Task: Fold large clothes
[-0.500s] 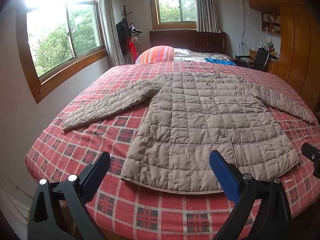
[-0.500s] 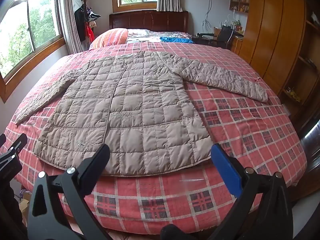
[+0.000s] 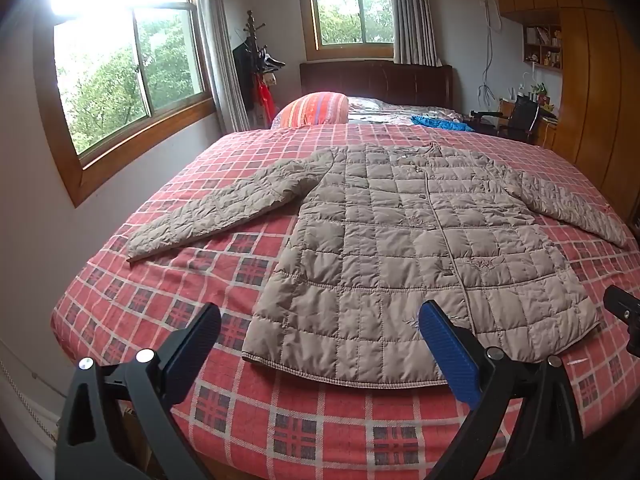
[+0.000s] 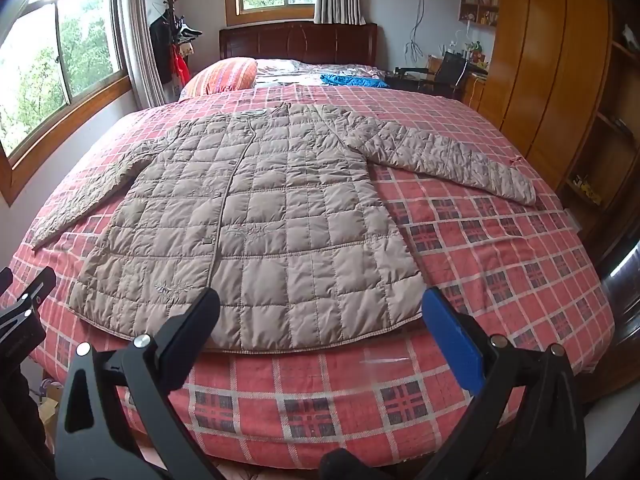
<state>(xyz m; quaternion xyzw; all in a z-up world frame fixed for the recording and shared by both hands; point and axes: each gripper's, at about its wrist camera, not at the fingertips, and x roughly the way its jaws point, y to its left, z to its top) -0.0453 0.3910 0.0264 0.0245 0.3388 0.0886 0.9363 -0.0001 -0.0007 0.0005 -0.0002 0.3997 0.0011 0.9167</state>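
The quilted jacket (image 3: 404, 248) on the bed (image 3: 168, 280) looks light, puffy and slippery; best pinched at the hem corners. Left gripper (image 3: 320, 332) and right gripper (image 4: 320, 316) jaws gape wide, empty.

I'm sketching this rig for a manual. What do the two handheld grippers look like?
The left gripper and right gripper look alike: black angular frames with silver rivets, two flat tapered fingers, one black, the other faced with a ribbed blue pad. No cables or sleeves show.

Both views sit marginally nearer the quilted jacket (image 3: 404, 256); nothing else differs.
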